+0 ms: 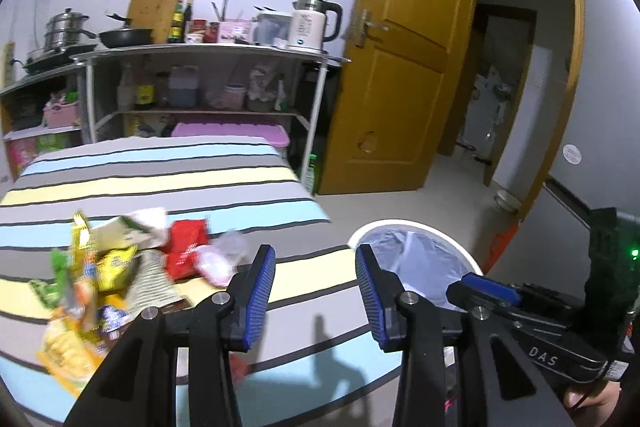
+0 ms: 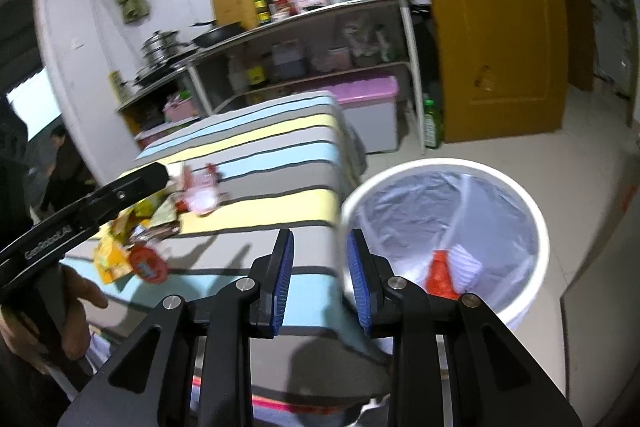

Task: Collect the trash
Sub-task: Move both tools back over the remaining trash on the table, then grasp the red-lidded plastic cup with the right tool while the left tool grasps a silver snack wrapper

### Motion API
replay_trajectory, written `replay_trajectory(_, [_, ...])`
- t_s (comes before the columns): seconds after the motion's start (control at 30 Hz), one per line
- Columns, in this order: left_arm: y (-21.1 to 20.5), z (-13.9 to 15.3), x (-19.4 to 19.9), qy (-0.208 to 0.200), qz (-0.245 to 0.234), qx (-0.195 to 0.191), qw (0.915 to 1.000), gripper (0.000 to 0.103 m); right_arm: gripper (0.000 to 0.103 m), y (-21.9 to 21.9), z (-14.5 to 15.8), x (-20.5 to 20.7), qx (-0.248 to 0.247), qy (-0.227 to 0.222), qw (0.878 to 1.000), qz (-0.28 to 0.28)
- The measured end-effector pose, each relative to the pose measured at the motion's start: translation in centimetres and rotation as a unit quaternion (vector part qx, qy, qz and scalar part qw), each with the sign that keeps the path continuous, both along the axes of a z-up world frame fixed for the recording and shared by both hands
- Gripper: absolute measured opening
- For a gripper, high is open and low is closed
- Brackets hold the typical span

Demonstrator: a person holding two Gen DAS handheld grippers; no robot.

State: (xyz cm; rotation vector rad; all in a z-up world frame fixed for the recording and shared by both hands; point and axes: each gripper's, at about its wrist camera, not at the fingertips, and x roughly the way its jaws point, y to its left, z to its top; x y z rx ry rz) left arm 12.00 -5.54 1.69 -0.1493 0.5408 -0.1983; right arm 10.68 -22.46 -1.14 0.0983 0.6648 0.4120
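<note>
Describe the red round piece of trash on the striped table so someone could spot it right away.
Start at the striped table beside the white bin. The wrapper pile lies toward its near left side. The red round lid sits at the pile's nearest edge, the only disc-shaped piece.

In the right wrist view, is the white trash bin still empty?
No: the lined white trash bin already holds a red wrapper and a pale striped wrapper at the bottom.

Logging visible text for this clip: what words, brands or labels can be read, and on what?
"DAS" on the right gripper body.
"GenRobot.AI" on the left gripper arm.
Kettle label: too small to read.
Wrappers on the table: print blurred, unreadable.
Shelf bottles: labels unreadable.
</note>
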Motion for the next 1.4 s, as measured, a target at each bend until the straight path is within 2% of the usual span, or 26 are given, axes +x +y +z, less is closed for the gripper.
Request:
replay_trajectory(0.07, [1.1, -0.1, -1.1, -0.001, 0.01, 0.001, 1.0, 0.041, 0.03, 1.3, 0.2, -0.5, -0.004, -0.007, 1.0, 0.015])
replay_trajectory(0.13, [2.2, -0.1, -2.0, -0.003, 0.019, 0.003, 0.9998, 0.041, 0.041, 2.2, 0.3, -0.9, -0.001, -0.009, 1.0, 0.027])
replay_trajectory(0.2, [3.3, -0.2, -3.0, -0.003, 0.028, 0.007, 0.9996, 0.041, 0.046, 3.2, 0.5, -1.2, 0.004, -0.012, 0.999, 0.039])
replay_trajectory(0.47, [7.3, -0.6, -6.5, -0.007, 0.077, 0.03, 0.9966, 0.041, 0.047, 6.8, 0.8, -2.1, -0.004, -0.019, 0.997, 0.079])
replay_trajectory(0.63, [9.6, -1.1, -7.7, -0.001, 0.103, 0.027, 0.9944, 0.041, 0.047, 8.7, 0.6, -2.7, -0.009, -0.021, 0.994, 0.103])
replay_trajectory(0.67, [10.1, -1.2, -7.9, 0.002, 0.108, 0.025, 0.9939, 0.041, 0.048, 9.0, 0.5, -2.8, -0.011, -0.021, 0.994, 0.109])
replay_trajectory(0.73, [11.2, -1.4, -8.1, 0.007, 0.119, 0.023, 0.9926, 0.041, 0.056, 9.6, 0.2, -2.9, -0.012, -0.02, 0.993, 0.119])
replay_trajectory(0.83, [12.6, -1.7, -8.2, 0.013, 0.133, 0.02, 0.9908, 0.045, 0.057, 10.4, 0.0, -3.0, -0.014, -0.018, 0.991, 0.132])
replay_trajectory(1.4, [15.8, -2.3, -7.9, 0.021, 0.156, 0.002, 0.9875, 0.047, 0.057, 15.5, -2.7, -2.1, -0.048, -0.001, 0.981, 0.189])
